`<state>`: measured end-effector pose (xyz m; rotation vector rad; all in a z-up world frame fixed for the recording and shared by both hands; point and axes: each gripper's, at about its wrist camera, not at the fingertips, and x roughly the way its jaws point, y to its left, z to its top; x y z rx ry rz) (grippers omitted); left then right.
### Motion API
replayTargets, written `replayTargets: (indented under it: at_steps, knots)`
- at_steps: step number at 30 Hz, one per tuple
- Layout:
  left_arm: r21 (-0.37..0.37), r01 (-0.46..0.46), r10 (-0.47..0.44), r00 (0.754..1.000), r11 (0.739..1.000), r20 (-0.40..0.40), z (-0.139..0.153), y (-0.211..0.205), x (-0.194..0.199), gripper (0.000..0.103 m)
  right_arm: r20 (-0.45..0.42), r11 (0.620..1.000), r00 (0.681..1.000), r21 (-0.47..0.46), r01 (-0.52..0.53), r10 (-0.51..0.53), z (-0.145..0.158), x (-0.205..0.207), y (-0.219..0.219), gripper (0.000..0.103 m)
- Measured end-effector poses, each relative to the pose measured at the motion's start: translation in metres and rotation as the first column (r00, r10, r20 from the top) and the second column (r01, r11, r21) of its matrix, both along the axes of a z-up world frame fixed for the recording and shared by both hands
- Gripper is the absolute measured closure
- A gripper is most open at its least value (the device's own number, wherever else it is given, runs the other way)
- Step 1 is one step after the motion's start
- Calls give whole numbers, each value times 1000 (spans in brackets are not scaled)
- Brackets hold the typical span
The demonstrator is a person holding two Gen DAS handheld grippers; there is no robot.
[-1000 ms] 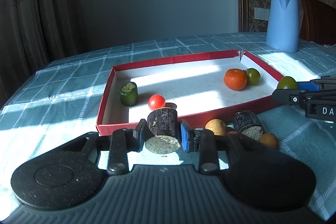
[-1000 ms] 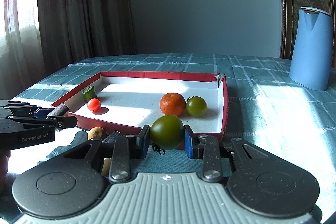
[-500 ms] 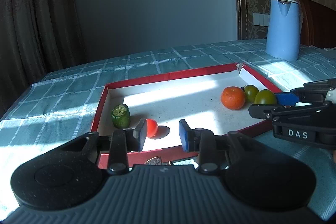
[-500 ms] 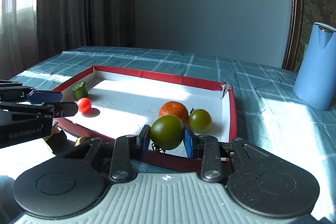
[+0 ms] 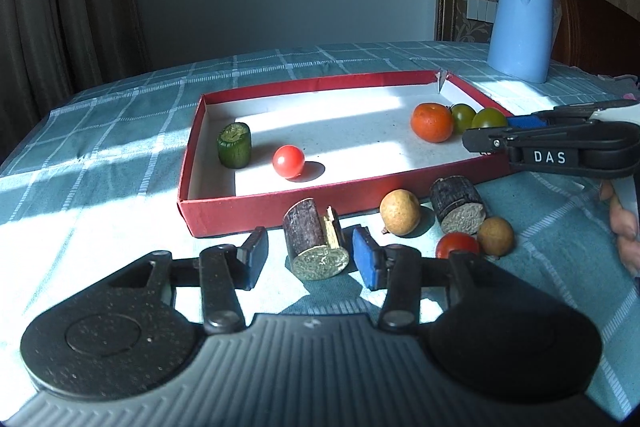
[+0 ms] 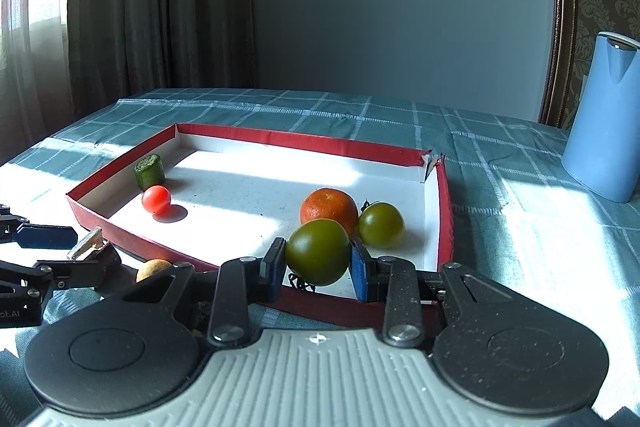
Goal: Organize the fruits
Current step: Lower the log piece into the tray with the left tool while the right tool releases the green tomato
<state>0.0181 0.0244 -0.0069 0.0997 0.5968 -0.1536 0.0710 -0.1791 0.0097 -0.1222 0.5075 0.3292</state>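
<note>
A red-walled tray (image 5: 280, 197) (image 6: 446, 219) holds a green cucumber chunk (image 5: 235, 145), a red cherry tomato (image 5: 288, 161), an orange (image 5: 432, 122) and a small green tomato (image 6: 380, 225). My left gripper (image 5: 310, 259) is open around a dark sugarcane chunk (image 5: 314, 245) lying on the cloth before the tray; its pads stand apart from it. My right gripper (image 6: 318, 267) is shut on a larger green tomato (image 6: 318, 251) over the tray's near right corner, and it also shows in the left wrist view (image 5: 532, 151).
Before the tray lie a second dark chunk (image 5: 458, 205), two tan round fruits (image 5: 400, 212) (image 5: 495, 235) and a red cherry tomato (image 5: 457, 245). A blue kettle (image 5: 522, 27) stands at the back right. A checked teal cloth (image 5: 100, 131) covers the table.
My left gripper let go of the dark chunk, rose, then came back down open around it. My right gripper carried the green tomato forward over the tray.
</note>
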Motion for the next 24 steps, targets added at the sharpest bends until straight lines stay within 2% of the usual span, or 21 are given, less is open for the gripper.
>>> replayTargets:
  at_steps: [3, 5, 9, 12, 15, 17, 20, 24]
  knots:
    - [5, -12, 12, 1000, 1000, -12, -2, -2, 6, 61, 1, 1000, 1000, -2, 0, 0, 0, 0, 0, 71]
    - [3, -8, 8, 999, 1000, -38, -5, -4, 12, 71, -2, 1000, 1000, -4, -2, 2, -1, 1, 1, 71]
    - [34, -6, 7, 999, 999, -33, -8, -9, 12, 72, 3, 1000, 1000, -5, -2, 2, -2, -1, 1, 71]
    - [39, -17, 18, 1000, 999, -3, -5, -10, 8, 72, 7, 1000, 1000, -5, -1, 1, -2, -2, 1, 71]
    - [-6, -26, 27, 997, 1000, 68, 9, -7, 0, 72, 39, 1000, 999, 9, 4, -5, 2, -6, 0, 71]
    - [-32, -21, 23, 996, 999, 88, 19, -7, 2, 72, 64, 1000, 998, 16, 11, -12, 7, -6, 0, 71]
    - [-33, -45, 49, 992, 998, 114, 31, -9, 18, 72, 55, 1000, 998, 7, 16, -17, 9, 4, 5, 71]
    - [-40, -84, 88, 991, 996, 98, 36, -12, 55, 72, 9, 1000, 1000, -17, -7, 7, 4, 19, 16, 71]
